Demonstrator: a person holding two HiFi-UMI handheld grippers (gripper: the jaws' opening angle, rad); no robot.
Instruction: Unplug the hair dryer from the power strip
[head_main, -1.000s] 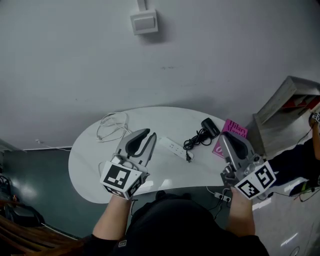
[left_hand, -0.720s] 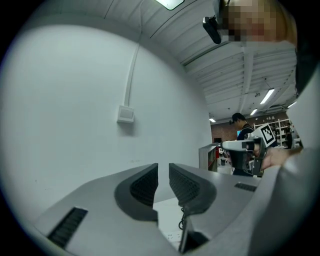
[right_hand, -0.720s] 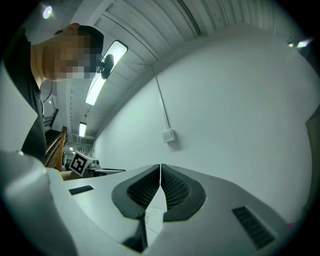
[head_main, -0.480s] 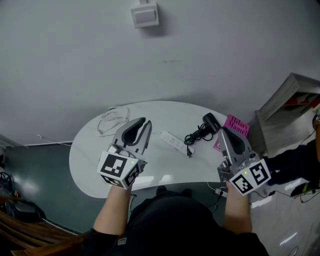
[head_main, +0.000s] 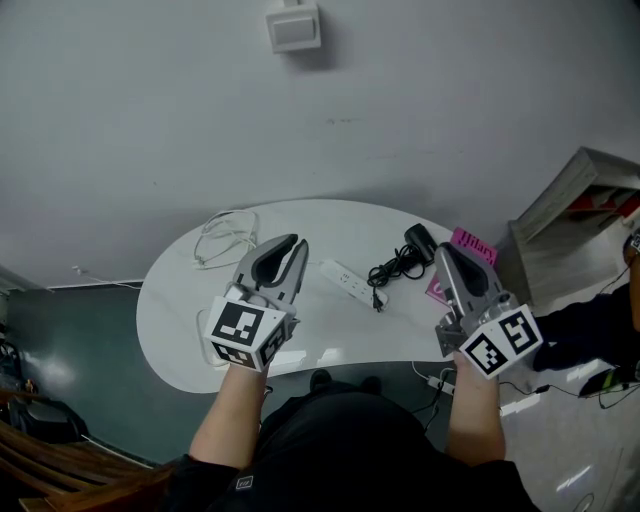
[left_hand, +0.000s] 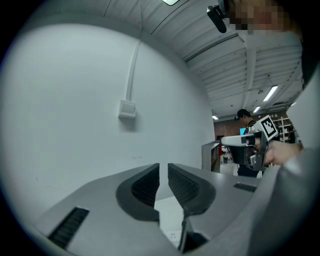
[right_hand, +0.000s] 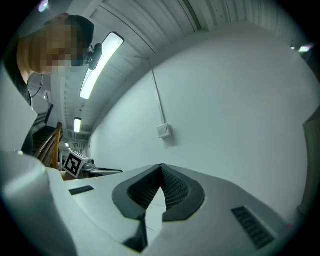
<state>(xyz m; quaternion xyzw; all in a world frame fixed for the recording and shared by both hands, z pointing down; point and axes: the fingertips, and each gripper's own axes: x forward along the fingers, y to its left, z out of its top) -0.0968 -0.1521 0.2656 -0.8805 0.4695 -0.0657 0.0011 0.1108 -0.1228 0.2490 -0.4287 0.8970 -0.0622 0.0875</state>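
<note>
On the white oval table (head_main: 180, 300) lies a white power strip (head_main: 348, 282). A coiled black cord (head_main: 392, 270) runs from it to the black hair dryer (head_main: 419, 243) at the far right. My left gripper (head_main: 290, 246) hovers over the table just left of the strip. Its jaws are closing, only a narrow gap remains, and nothing is between them (left_hand: 163, 167). A bit of the strip (left_hand: 172, 235) shows below them. My right gripper (head_main: 443, 251) hangs near the table's right edge, beside the dryer, shut and empty (right_hand: 161, 167).
A pink book (head_main: 470, 252) lies at the table's right edge under the dryer. A loose white cable (head_main: 224, 240) sits at the back left. A grey shelf unit (head_main: 565, 225) stands to the right. Another power strip (head_main: 443, 384) lies on the floor. A wall box (head_main: 293, 27) hangs above.
The left jaws have drawn closer together. Both grippers stay roughly where they were above the table; the view itself has shifted a little.
</note>
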